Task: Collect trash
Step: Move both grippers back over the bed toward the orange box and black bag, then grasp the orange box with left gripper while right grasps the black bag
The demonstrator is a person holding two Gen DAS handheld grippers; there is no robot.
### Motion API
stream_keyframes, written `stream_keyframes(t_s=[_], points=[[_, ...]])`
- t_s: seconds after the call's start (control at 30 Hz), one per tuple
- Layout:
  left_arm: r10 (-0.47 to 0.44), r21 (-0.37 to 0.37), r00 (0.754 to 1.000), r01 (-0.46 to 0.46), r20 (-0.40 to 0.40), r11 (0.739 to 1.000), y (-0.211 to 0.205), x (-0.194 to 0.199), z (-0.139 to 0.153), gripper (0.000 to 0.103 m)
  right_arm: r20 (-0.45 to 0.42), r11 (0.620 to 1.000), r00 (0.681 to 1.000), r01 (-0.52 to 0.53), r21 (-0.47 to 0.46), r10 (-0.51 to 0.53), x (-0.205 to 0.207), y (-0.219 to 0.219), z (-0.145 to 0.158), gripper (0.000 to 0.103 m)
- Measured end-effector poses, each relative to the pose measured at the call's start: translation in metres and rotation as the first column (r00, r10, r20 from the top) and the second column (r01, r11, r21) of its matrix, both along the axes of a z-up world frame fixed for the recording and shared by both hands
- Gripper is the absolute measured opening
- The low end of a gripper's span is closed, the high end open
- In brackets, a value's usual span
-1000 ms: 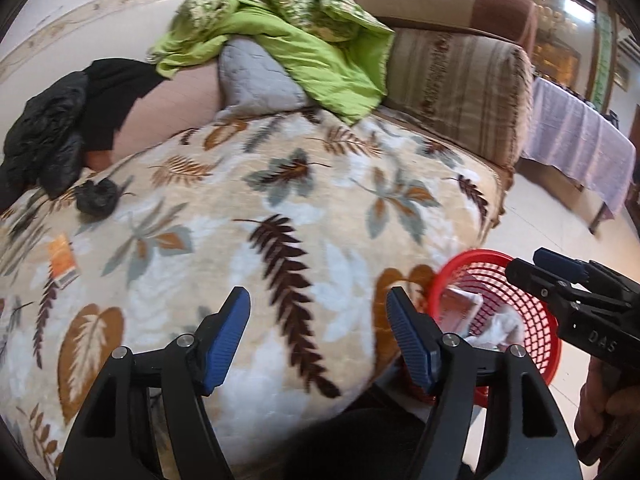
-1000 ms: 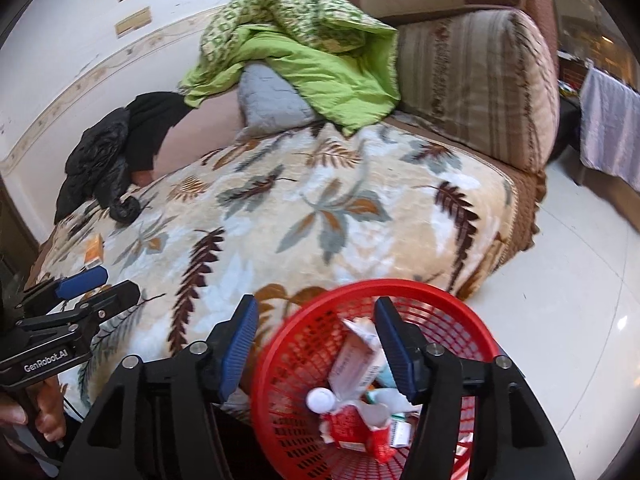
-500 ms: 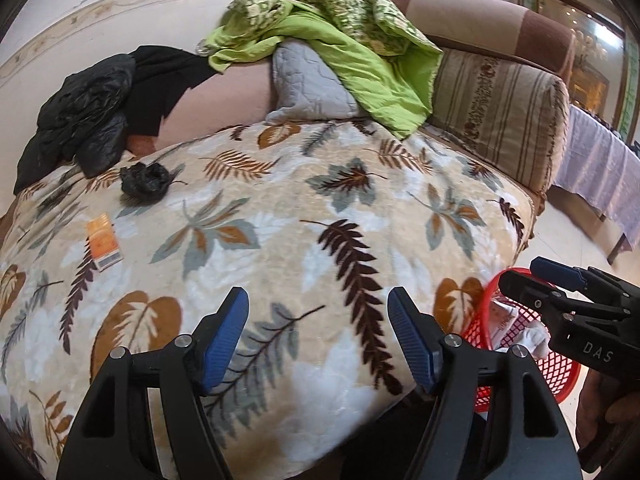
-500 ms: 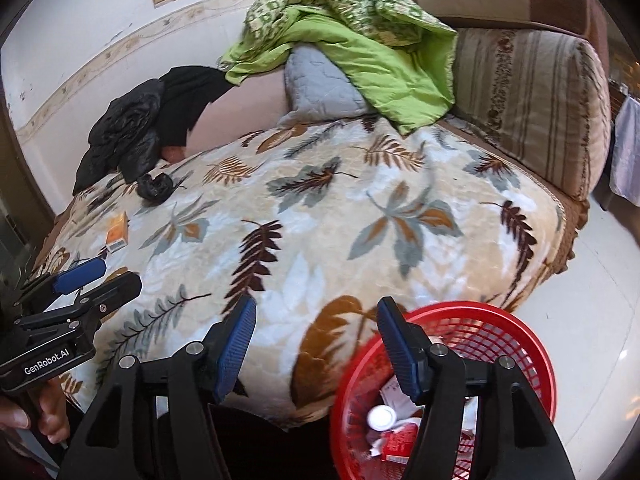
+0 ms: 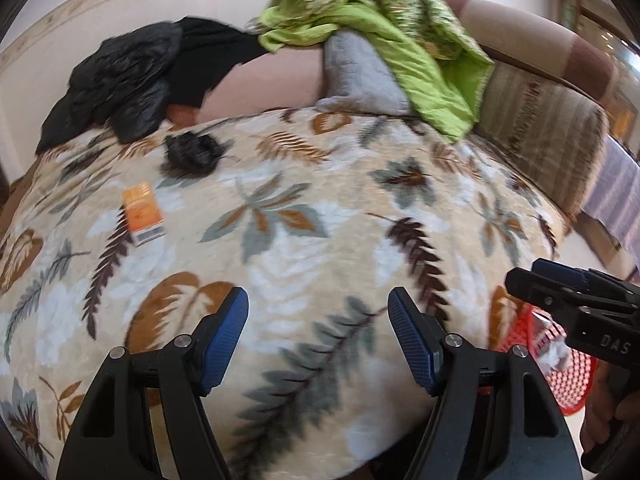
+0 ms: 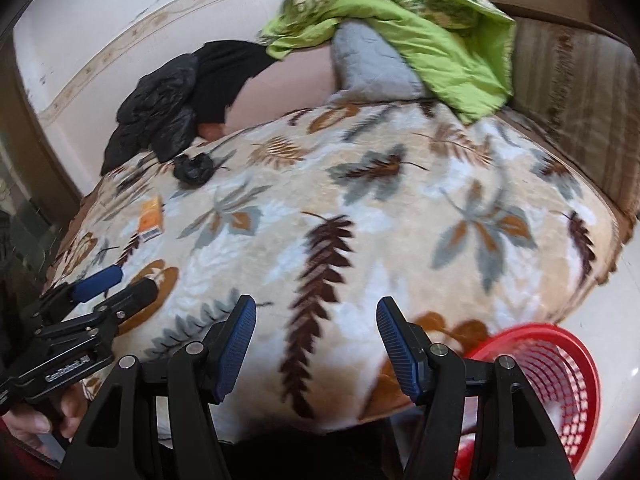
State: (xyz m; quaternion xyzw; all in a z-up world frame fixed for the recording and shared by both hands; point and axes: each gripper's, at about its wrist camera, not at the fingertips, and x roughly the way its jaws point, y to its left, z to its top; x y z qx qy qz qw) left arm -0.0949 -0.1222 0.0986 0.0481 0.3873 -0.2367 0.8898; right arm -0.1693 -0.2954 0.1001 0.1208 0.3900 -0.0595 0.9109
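Both views have swung left over the last second: the red basket [image 6: 560, 380] has slid from under the right gripper [image 6: 316, 344] to the near right edge, while the orange box [image 5: 143, 213] and crumpled black bag [image 5: 190, 155] have come into view far left on the leaf-print blanket [image 5: 320, 240]. Left gripper [image 5: 318, 338] and right gripper both have jaws spread, holding nothing. Judgement: the last drop is finished, and the orange box looks like the next pickup.

you're in a home living room: a striped brown fabric sofa [image 5: 532, 120] under a beige leaf-print fleece blanket [image 5: 320, 240], a crumpled green quilt [image 5: 384, 36], black clothes [image 5: 132, 80].
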Motion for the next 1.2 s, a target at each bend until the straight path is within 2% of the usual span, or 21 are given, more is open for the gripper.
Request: stream_keyframes(t_s=[0.17,0.3,0.47,0.63,0.73,0.97,1.07,1.2], points=[[0.121,-0.023,0.992,-0.122,-0.048,0.992,0.038,0.033,-0.009,0.071,-0.001,0.999,0.999,-0.039,0.033,0.039,0.039,0.022,-0.003,0.068],[0.223,-0.034,0.972,-0.226,-0.080,0.974,0.068,0.061,-0.016,0.071,-0.006,0.997,0.998,-0.059,0.052,0.060,0.072,0.044,-0.012,0.069],[0.353,-0.039,0.930,-0.359,-0.105,0.933,0.107,0.098,-0.023,0.071,-0.030,0.991,0.993,-0.112,0.067,0.114,0.106,0.069,-0.027,0.069],[0.477,-0.046,0.870,-0.486,-0.126,0.873,0.133,0.148,-0.032,0.071,-0.015,0.990,0.992,-0.122,0.068,0.123,0.126,0.082,-0.038,0.069],[0.505,-0.029,0.852,-0.514,-0.139,0.858,0.133,0.177,-0.041,0.071,-0.023,0.989,0.991,-0.130,0.065,0.132,0.132,0.083,-0.044,0.069],[0.526,-0.009,0.835,-0.534,-0.164,0.845,0.121,0.223,-0.065,0.073,-0.033,0.992,0.993,-0.114,0.047,0.116,0.153,0.066,-0.045,0.070],[0.529,0.020,0.836,-0.532,-0.146,0.846,0.117,0.232,-0.075,0.076,-0.031,0.993,0.994,-0.107,0.039,0.109,0.168,0.062,-0.043,0.071],[0.506,0.019,0.851,-0.509,-0.139,0.861,0.115,0.243,-0.081,0.077,-0.024,0.992,0.993,-0.118,0.041,0.119,0.196,0.065,-0.038,0.071]])
